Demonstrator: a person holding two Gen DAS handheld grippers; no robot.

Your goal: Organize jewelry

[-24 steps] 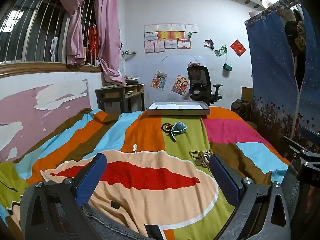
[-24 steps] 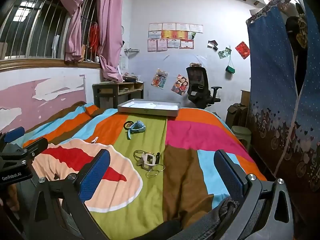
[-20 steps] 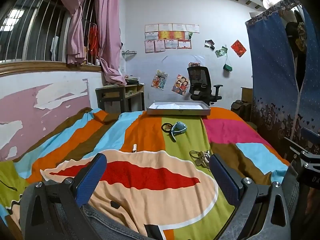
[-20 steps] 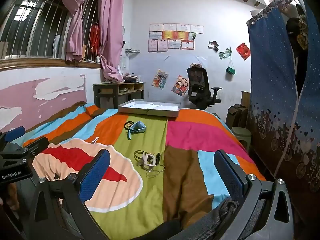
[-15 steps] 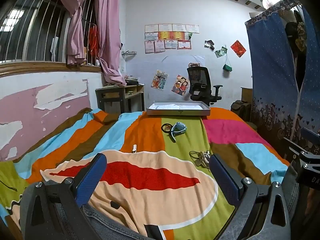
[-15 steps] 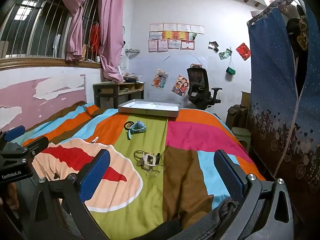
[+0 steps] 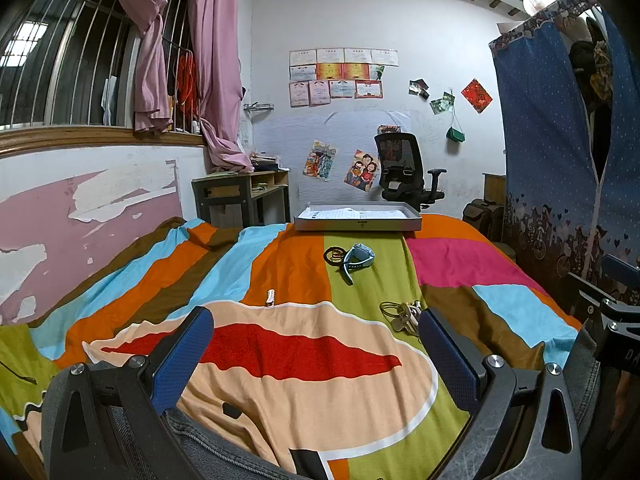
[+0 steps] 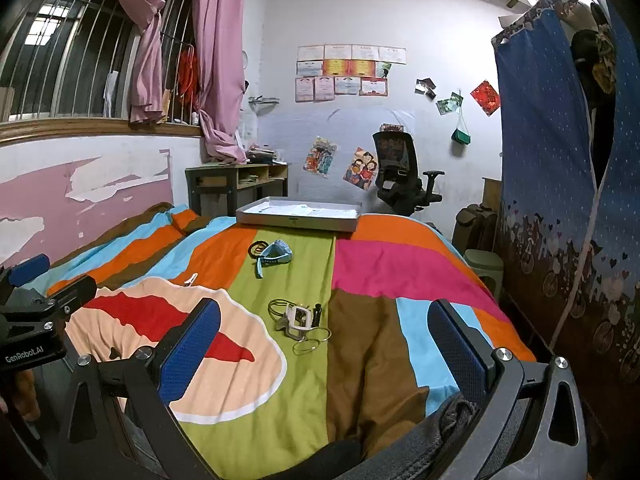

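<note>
Jewelry: loose pile point(image 7: 402, 314) on bed's green stripe point(image 7: 372, 280), tray point(image 7: 358, 218) beyond.
Left view: my left tongs point(image 7: 316, 354) spread, empty.
Right view: my right tongs point(image 8: 324, 344) spread, empty; I should descend squarely over pile point(image 8: 298, 320), pinching one piece.

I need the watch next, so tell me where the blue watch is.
The blue watch lies on the green stripe of the bedspread, beside dark hair ties, just before the grey tray.
</note>
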